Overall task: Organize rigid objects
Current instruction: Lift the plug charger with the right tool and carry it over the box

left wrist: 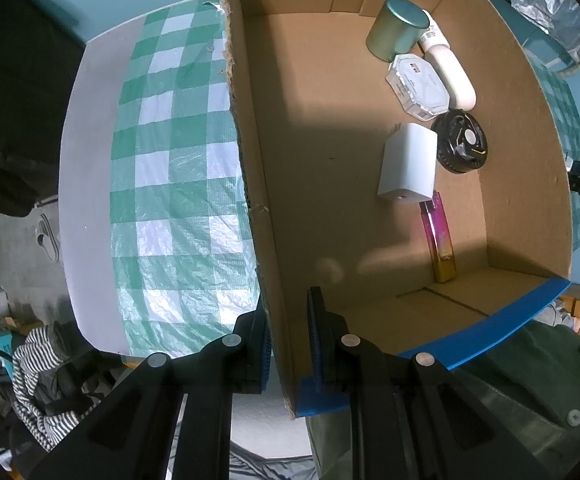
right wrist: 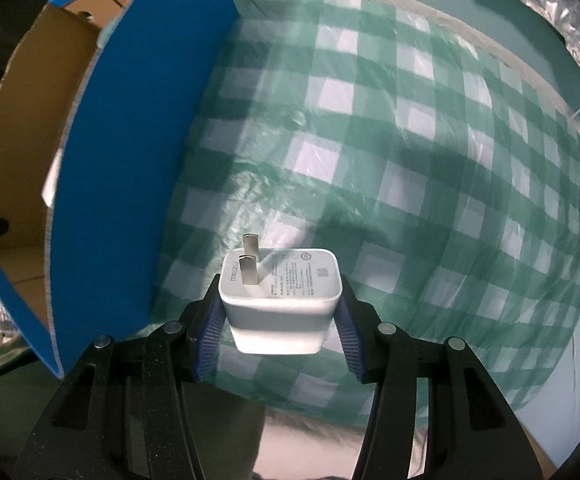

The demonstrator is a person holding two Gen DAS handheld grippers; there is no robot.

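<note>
Left fingers [left wrist: 287, 344] pinch the box wall [left wrist: 245, 152]; right fingers [right wrist: 277, 330] pinch a charger [right wrist: 279, 300].

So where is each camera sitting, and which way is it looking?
Left wrist: sits on the left gripper, looking down into the cardboard box; its fingers pinch the box wall.
Right wrist: sits on the right gripper, looking down at the checked cloth; its fingers hold a white charger.
Both views share the box and cloth.
</note>
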